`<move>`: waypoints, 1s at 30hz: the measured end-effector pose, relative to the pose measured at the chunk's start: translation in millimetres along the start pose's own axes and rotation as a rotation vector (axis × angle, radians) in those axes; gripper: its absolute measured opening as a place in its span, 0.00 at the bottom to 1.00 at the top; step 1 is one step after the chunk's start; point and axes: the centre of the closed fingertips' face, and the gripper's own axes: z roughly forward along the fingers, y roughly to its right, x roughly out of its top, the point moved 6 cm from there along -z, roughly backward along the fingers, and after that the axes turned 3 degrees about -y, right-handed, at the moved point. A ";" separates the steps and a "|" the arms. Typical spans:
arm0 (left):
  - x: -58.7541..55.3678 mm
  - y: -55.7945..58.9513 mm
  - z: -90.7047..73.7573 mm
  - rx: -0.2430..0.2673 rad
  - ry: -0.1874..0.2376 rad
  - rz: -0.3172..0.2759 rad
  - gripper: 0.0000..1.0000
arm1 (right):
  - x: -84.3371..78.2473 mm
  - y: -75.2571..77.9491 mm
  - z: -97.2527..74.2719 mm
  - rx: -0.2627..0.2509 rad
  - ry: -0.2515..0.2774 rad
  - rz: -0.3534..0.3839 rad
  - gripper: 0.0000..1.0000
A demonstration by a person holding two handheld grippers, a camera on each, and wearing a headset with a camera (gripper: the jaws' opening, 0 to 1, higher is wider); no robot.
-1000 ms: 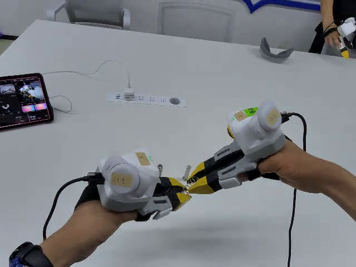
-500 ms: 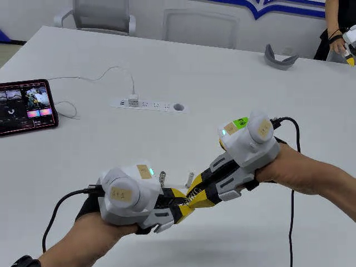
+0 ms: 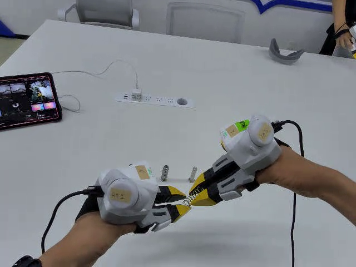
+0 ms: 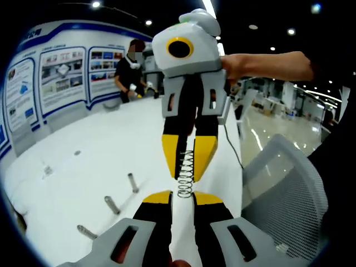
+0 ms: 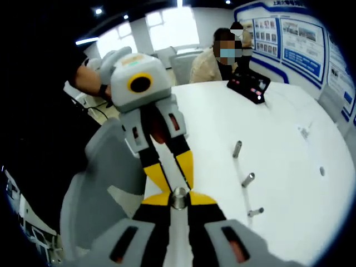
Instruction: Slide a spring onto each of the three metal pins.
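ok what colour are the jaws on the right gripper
Yellow at the tips with black behind, on the right gripper; clearest in the left gripper view.

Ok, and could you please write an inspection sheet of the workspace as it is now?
Surface: white table.
Job's things: spring held in the air between both grippers; three metal pins on the table.
Clutter: lit tablet, power strip, grey curved piece.
Grippers: left gripper and right gripper face tip to tip, jaws of each closed on the spring.
Cables: black cable from each gripper; white cable at the power strip.
Surroundings: chairs behind the table; a person seated at it.
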 end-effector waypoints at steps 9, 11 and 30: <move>-21.8 -9.9 -16.4 0.045 -0.021 -0.060 0.18 | -11.0 4.1 -1.6 -0.051 0.028 0.049 0.12; -25.5 -13.4 -20.8 0.061 -0.022 -0.077 0.19 | -14.3 4.4 -2.4 -0.063 0.029 0.059 0.12; -44.4 -39.3 -53.0 0.219 -0.014 -0.197 0.30 | -45.3 32.7 -4.1 -0.157 -0.022 0.138 0.12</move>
